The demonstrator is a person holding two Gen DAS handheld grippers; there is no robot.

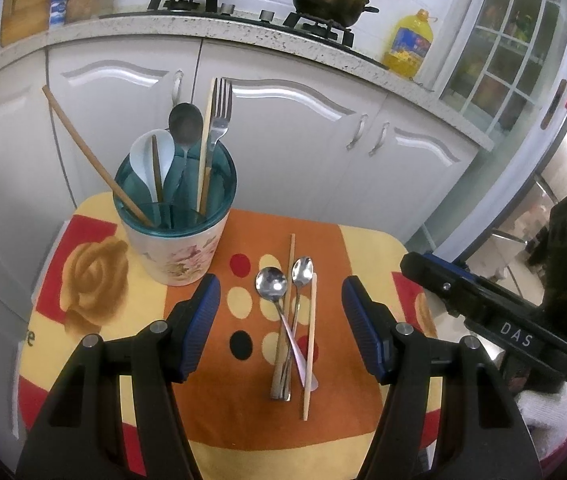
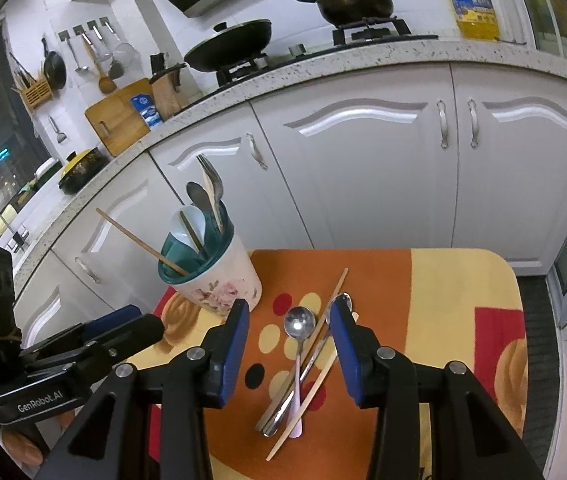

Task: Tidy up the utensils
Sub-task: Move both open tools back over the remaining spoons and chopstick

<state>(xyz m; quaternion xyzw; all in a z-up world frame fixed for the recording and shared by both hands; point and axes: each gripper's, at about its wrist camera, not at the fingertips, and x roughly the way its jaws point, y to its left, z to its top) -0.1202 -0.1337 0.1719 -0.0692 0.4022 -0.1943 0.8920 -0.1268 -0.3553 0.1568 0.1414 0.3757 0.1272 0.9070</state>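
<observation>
**A:** Starting closest in, what are the grippers doing?

**B:** The left gripper (image 1: 281, 320) has its fingers spread wide, holding nothing, and hovers above the loose pile. The right gripper (image 2: 289, 344) is also parted with nothing between its pads, poised over the same pile; from its own camera the far pad hides part of one spoon's bowl.

**A:** And what's in that pile?

**B:** On the table mat (image 1: 223, 420), dead centre between the left fingers, two metal spoons (image 1: 279, 320) lie crossed at the handles, with two chopsticks (image 1: 310, 344) alongside, one of them running under or over the spoons; I can't tell which. All four still need putting away.

**A:** Further out?

**B:** At about 11 o'clock from the pile stands the utensil holder (image 1: 175, 208), upright on the mat. It already has a white spoon, a dark metal spoon, a fork (image 1: 219, 116) and chopsticks standing in it, one chopstick leaning far out toward 10 o'clock.

**A:** So how far along?

**B:** Past halfway, I'd judge. Four pieces remain on the mat, and neither gripper has picked up the next one.
</observation>
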